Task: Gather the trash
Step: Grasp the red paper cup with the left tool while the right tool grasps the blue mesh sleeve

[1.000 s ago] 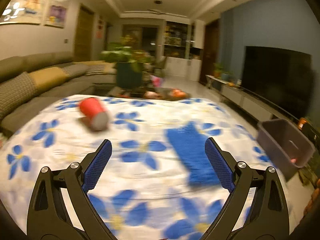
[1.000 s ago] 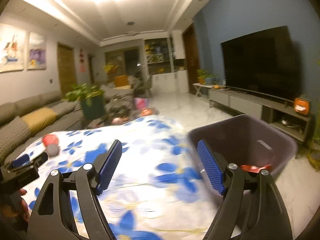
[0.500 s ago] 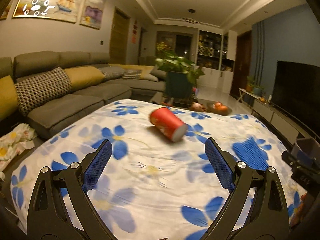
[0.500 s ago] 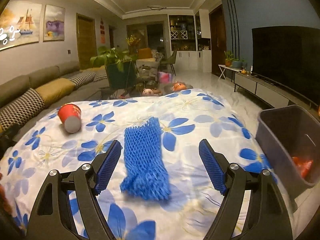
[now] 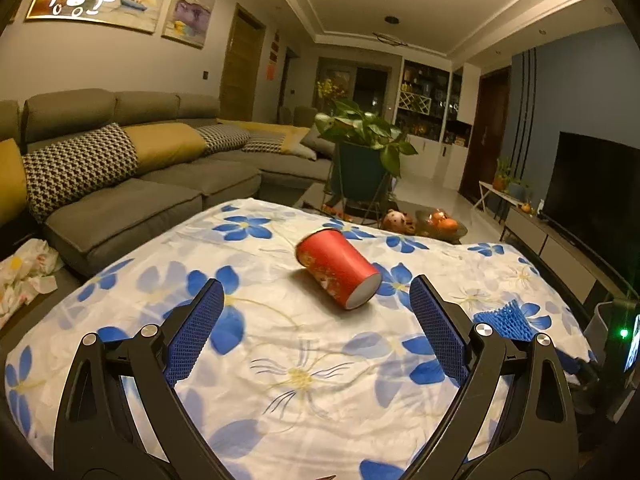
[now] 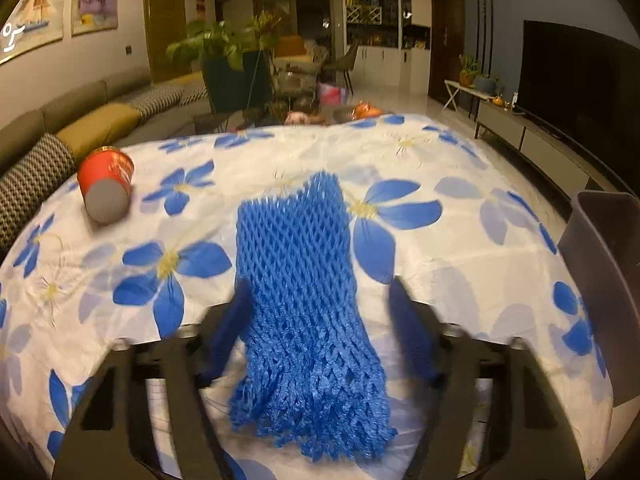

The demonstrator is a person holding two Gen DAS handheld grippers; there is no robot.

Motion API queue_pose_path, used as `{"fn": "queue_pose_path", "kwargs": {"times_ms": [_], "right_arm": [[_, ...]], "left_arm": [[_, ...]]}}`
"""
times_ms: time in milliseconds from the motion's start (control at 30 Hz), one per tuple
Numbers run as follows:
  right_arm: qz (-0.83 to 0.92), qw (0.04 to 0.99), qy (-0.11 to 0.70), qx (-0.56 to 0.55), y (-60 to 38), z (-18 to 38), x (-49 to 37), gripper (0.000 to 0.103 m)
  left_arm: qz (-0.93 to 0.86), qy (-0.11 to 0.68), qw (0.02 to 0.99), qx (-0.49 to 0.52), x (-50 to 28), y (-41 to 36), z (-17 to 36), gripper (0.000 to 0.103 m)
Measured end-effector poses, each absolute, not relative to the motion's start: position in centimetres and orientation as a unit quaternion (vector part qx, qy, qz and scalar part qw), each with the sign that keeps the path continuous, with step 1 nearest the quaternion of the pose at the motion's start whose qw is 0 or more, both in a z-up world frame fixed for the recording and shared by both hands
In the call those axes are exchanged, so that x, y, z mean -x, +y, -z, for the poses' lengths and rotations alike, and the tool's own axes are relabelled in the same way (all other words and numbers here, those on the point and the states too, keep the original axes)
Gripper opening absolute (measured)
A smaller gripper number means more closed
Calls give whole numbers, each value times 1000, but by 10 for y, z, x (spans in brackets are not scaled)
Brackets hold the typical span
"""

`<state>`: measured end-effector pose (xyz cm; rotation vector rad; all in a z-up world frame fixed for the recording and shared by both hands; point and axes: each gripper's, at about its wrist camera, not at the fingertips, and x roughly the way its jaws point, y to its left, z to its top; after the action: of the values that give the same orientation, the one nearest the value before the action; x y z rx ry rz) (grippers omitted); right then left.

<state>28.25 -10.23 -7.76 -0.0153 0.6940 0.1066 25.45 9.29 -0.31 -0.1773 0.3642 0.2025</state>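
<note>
My left gripper (image 5: 316, 304) hangs spread wide over the table (image 5: 280, 392), which is covered by a white cloth printed with blue flowers. It holds nothing. Just ahead of its fingers, and clear of both, a red paper cup with a grey base (image 5: 338, 273) lies on its side on the cloth, its base turned toward my camera and its open mouth pointing away toward the room.

My right gripper (image 6: 320, 308) is spread wide as well, though its fingers are blurred. Between them lies a bright blue foam mesh sleeve (image 6: 304, 300), flat on the flowered cloth, its frayed near end closest to my camera. The left finger (image 6: 232, 320) sits right at the sleeve's edge; I cannot tell whether it touches. The right finger stands apart from it. From this view the red cup sits far off to the left on the table, well apart from the sleeve.

A dark grey plastic bin (image 6: 604, 280) stands at the table's right edge; its inside is hidden from here.

Beyond the table I see a grey sectional sofa (image 5: 132, 200) with yellow and houndstooth cushions, and a green potted plant (image 5: 364, 140).
</note>
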Motion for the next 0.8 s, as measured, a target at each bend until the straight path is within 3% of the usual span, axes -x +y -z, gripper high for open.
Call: {"fn": "queue_pose_path", "kwargs": {"times_ms": [33, 100, 133, 800], "right_arm": [[-57, 938, 342, 9, -101, 78, -283, 44], [-76, 935, 346, 7, -100, 81, -284, 13], [-84, 934, 347, 4, -100, 81, -284, 11], [-103, 962, 247, -51, -135, 38, -255, 10]], "left_arm": [[-100, 182, 974, 86, -259, 91, 4, 92], [-100, 188, 973, 85, -270, 89, 6, 92], [-100, 190, 973, 88, -276, 87, 6, 92], [-117, 286, 944, 118, -406, 88, 45, 92]]}}
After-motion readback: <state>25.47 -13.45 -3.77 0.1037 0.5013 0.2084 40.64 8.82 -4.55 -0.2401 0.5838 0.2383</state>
